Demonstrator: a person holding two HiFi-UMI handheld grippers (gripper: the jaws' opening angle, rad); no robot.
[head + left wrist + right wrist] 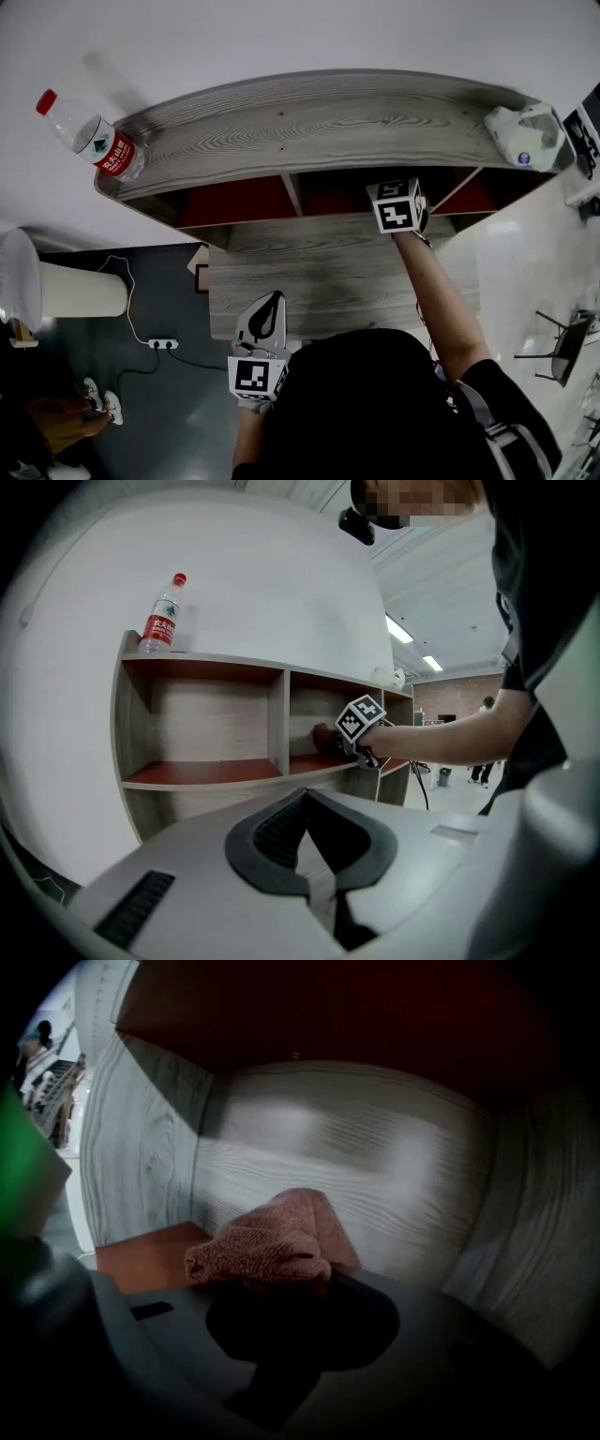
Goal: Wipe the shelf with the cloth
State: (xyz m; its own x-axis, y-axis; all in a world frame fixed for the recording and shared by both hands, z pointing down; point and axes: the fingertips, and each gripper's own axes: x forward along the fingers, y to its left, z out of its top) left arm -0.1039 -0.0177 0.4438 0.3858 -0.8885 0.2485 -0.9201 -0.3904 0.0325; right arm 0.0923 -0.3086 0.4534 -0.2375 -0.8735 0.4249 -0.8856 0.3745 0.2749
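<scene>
Pink terry cloth (pixel 272 1241) is clenched in the right claw (pixel 281 1283), inside the middle compartment of the grey wood-grain shelf (pixel 309 122), near its back wall. The left claw (pixel 305 841) is closed, empty, well short of the shelf. A water bottle (pixel 94 141) stands on the shelf top's left end.

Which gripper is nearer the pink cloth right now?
Right. The right gripper is shut on the cloth inside a compartment of the shelf. The left gripper is held back in front of the shelf, jaws together and empty.
</scene>
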